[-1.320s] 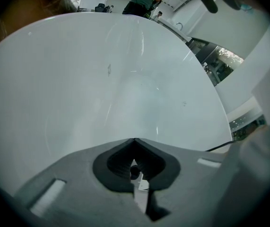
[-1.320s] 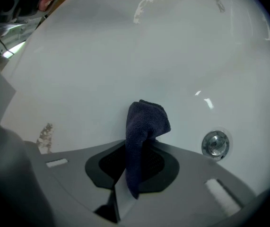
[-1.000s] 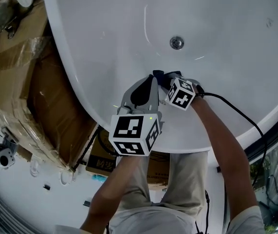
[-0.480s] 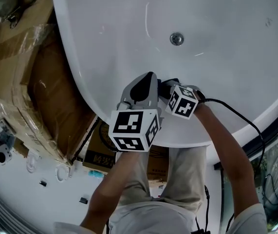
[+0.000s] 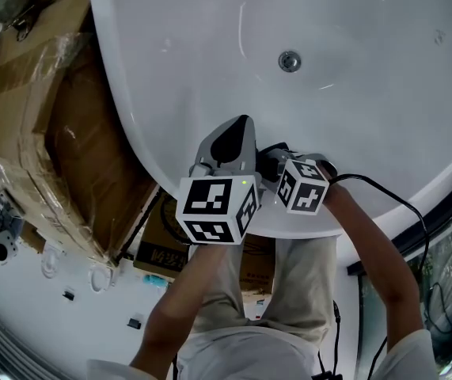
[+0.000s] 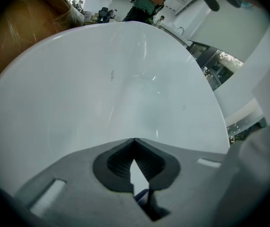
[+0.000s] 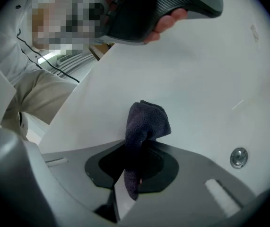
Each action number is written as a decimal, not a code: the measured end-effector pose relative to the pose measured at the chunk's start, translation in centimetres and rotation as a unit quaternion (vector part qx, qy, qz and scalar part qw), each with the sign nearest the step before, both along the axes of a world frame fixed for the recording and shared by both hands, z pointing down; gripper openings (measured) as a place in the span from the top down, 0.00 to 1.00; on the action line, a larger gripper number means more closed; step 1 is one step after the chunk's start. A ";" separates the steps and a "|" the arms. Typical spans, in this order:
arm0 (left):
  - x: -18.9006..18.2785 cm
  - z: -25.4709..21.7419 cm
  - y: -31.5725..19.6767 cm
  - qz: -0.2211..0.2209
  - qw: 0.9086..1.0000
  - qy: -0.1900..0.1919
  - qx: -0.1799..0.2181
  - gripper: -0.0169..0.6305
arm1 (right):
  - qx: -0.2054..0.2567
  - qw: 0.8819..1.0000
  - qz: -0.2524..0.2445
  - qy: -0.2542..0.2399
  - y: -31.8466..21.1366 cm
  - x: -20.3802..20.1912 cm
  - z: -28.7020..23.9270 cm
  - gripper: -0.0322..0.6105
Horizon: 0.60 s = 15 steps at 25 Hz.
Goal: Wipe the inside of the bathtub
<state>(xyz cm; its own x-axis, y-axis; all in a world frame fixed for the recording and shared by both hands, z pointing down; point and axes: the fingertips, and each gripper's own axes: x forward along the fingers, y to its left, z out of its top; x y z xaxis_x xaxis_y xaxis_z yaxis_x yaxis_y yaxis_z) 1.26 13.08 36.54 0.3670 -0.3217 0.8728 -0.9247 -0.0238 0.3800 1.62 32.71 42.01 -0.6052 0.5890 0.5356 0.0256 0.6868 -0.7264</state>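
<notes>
- Right gripper view: my right hand-held gripper [image 7: 137,150] is clenched on a dark cloth [image 7: 146,119], at the bathtub's [image 7: 196,79] inner wall below its near rim.
- My left hand-held gripper [image 6: 134,143], jaws pressed together on nothing, is just beside it.
- The drain [image 7: 239,157] lies farther in.

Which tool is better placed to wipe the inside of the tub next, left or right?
Right. The right tool grips the dark cloth over the bathtub inner wall; the left tool is shut and empty.
</notes>
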 end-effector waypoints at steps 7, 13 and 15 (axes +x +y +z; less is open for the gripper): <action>-0.2 0.4 0.3 0.000 1.000 -0.002 -0.002 0.98 | 0.002 0.998 -0.020 -0.054 1.3 -0.5 -3.9 0.87; -0.2 0.5 0.5 0.003 1.000 -0.004 -0.004 0.98 | -0.041 0.991 -0.048 -0.114 2.9 -0.2 -8.7 0.87; -0.2 0.5 0.5 0.003 1.000 -0.005 -0.003 0.98 | -0.046 0.987 -0.078 -0.134 3.6 0.1 -10.3 0.87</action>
<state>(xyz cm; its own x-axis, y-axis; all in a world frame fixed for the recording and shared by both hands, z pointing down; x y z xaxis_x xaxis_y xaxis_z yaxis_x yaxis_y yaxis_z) 1.05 13.57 37.03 0.3610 -0.3141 0.8781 -0.9280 -0.0280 0.3715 1.76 36.29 31.74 -0.6162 0.7250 0.3077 0.3256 0.5903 -0.7386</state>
